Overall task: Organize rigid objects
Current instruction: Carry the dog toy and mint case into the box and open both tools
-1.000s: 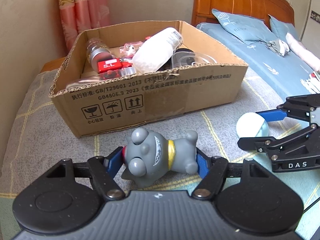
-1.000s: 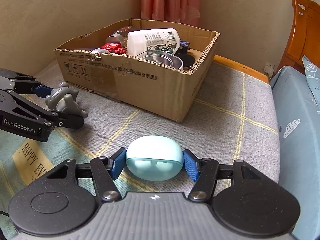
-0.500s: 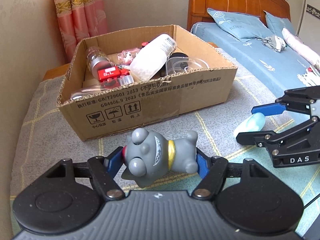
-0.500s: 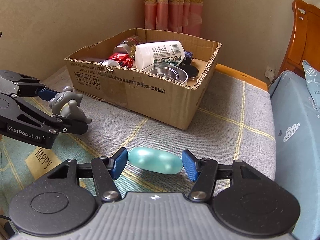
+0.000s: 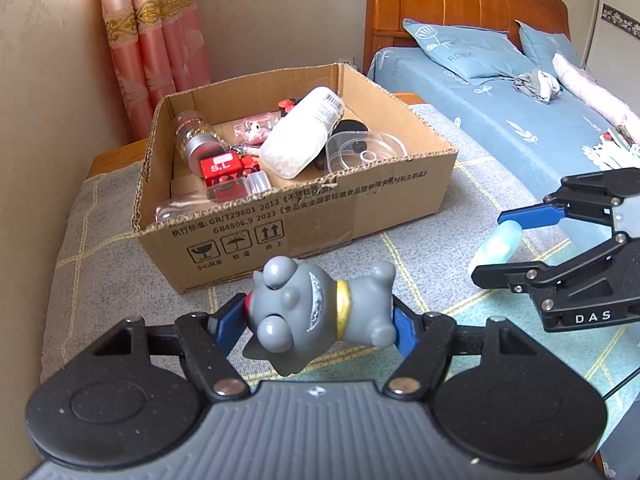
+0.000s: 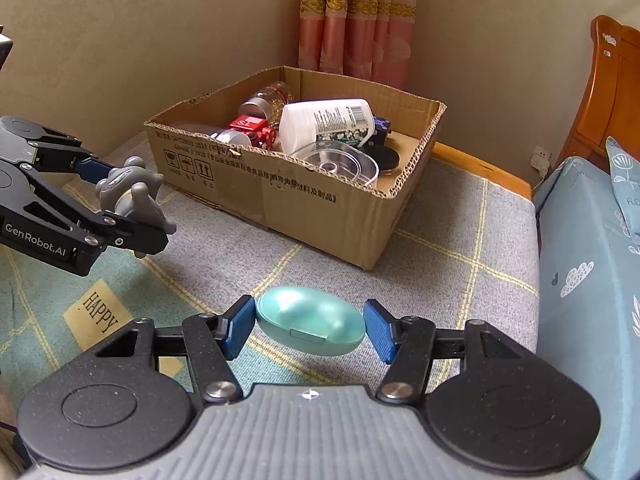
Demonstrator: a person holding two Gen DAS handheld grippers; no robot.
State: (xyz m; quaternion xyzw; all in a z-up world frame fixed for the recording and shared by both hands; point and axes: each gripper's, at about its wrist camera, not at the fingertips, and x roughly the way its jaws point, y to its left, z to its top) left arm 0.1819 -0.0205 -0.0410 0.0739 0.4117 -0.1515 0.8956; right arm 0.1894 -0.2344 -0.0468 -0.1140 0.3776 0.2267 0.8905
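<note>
Left tool (image 5: 320, 320) is clamped on the grey rubbery cat figurine with the gold collar (image 5: 316, 312), blue pads pressing its head on one side and its rear on the other, and the toy hangs on its side clear of the grey checked blanket (image 5: 100, 248). Over on the right, the right tool (image 6: 310, 326) has its blue pads squeezed on the ends of the glossy teal egg-shaped earbud case (image 6: 310, 326), seam toward the camera, lifted off the blanket too. Ahead of both sits the open brown cardboard box (image 5: 360, 216), printed handling symbols on its near wall. Inside: a white plastic bottle with a barcode label (image 5: 300, 136) lying across the middle, a clear jar with a silver lid (image 5: 196, 140) at the left, a red toy block marked "S.L" (image 5: 222, 166) in front of it, and a clear round plastic container (image 5: 364, 152) toward the right. From the right wrist view the left tool (image 6: 128, 200) and its cat hover near the box's front corner. Beyond lies a bed with blue bedding (image 5: 500, 100).
</note>
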